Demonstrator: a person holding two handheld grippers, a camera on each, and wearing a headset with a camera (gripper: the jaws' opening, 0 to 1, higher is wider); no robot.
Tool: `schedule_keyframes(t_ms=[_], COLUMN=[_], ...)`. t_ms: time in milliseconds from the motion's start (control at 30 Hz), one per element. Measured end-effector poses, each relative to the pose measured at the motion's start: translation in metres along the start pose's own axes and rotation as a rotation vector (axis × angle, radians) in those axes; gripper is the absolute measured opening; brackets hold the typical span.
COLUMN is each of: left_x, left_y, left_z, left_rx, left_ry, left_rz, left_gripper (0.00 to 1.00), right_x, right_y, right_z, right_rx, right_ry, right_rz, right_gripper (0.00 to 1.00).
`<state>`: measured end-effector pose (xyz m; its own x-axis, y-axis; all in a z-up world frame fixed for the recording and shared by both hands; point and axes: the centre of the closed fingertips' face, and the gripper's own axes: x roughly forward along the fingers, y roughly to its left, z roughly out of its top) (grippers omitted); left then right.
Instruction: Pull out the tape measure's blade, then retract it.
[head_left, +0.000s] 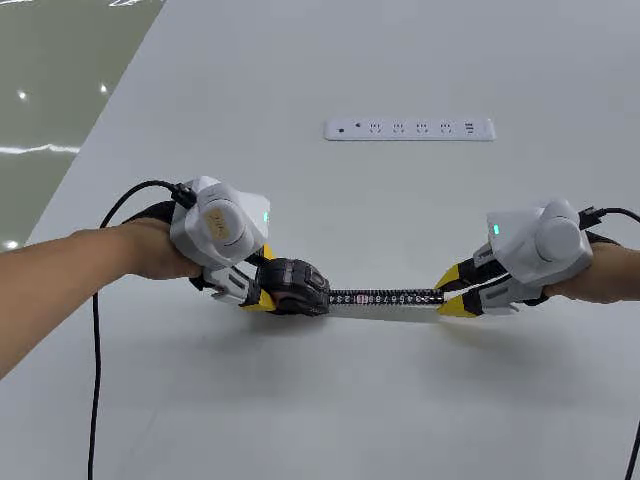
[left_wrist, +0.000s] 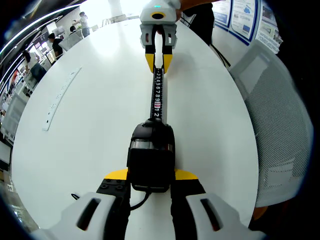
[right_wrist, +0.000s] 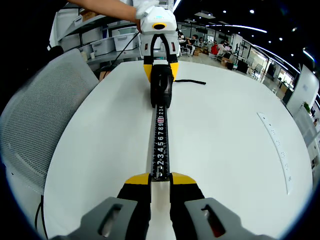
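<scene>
An open-plan office: people (right_wrist: 215, 48) are sitting at desks (right_wrist: 102, 45) under ceiling light strips (right_wrist: 245, 28), a grey mesh office chair (right_wrist: 45, 110) is standing beside the white table (head_left: 300, 80) — a power strip (head_left: 410, 129) is lying on it — and posters (left_wrist: 245, 15) are hanging on a wall.

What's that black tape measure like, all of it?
The tape measure has a chunky black case, seemingly plastic, clamped in the left tool. Its dark blade, with pale numerals and a red mark, is pulled partway out, running straight and low over the white table to the right tool, which pinches its tip.
</scene>
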<state>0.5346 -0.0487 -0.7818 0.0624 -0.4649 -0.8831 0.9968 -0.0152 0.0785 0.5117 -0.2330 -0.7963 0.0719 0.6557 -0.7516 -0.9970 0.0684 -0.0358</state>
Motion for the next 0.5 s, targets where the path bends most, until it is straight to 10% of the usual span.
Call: schedule_keyframes(t_ms=[500], left_x=[0.0000], left_y=[-0.0017], left_z=[0.0028], left_rx=[0.000], left_ry=[0.003], left_rz=[-0.001], left_gripper=[0.26], right_x=[-0.0093], right_y=[0.0012], right_z=[-0.0107], right_rx=[-0.001], right_ry=[0.018], right_rz=[-0.006], right_gripper=[0.12])
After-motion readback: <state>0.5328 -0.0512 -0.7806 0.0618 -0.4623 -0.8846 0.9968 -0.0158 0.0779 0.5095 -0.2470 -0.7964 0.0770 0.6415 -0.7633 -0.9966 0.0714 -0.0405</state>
